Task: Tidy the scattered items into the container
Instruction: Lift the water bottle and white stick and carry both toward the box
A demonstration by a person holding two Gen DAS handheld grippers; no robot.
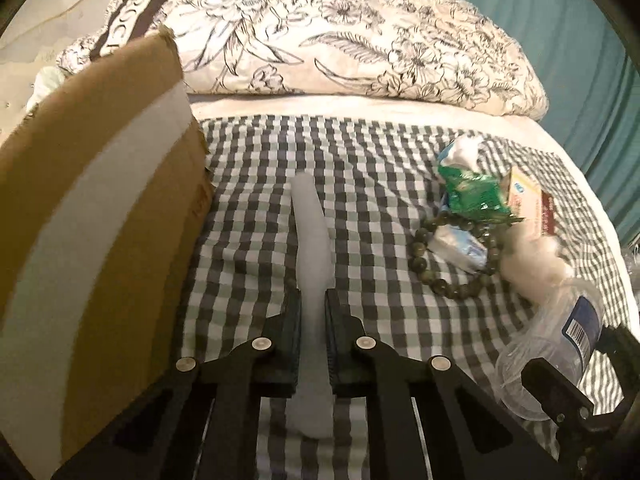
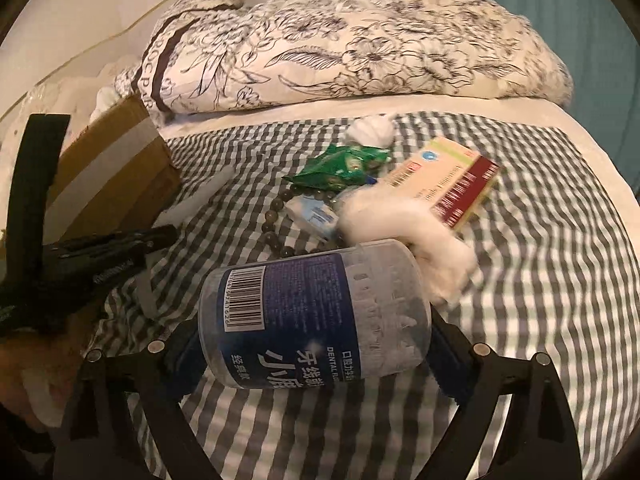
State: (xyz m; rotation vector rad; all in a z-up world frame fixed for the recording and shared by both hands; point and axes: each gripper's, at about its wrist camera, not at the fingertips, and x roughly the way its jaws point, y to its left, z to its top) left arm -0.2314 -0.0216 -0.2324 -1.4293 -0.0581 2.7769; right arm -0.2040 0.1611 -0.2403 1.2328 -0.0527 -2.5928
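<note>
Left wrist view: our left gripper (image 1: 313, 312) pinches the white foam strip (image 1: 311, 240); the right gripper (image 2: 314, 344) clamps the floss jar (image 2: 312, 316). We should lift both clear over the cardboard box (image 1: 100, 200) wall before letting go.

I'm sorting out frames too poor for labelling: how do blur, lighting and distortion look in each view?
Left wrist view: dim warm light, strong fisheye bending with dark corners; the cardboard box is smeared, the white foam strip soft. Right wrist view: same dim light and curvature; the cotton wad and medicine box are motion-blurred, while the floss jar label stays readable.
</note>
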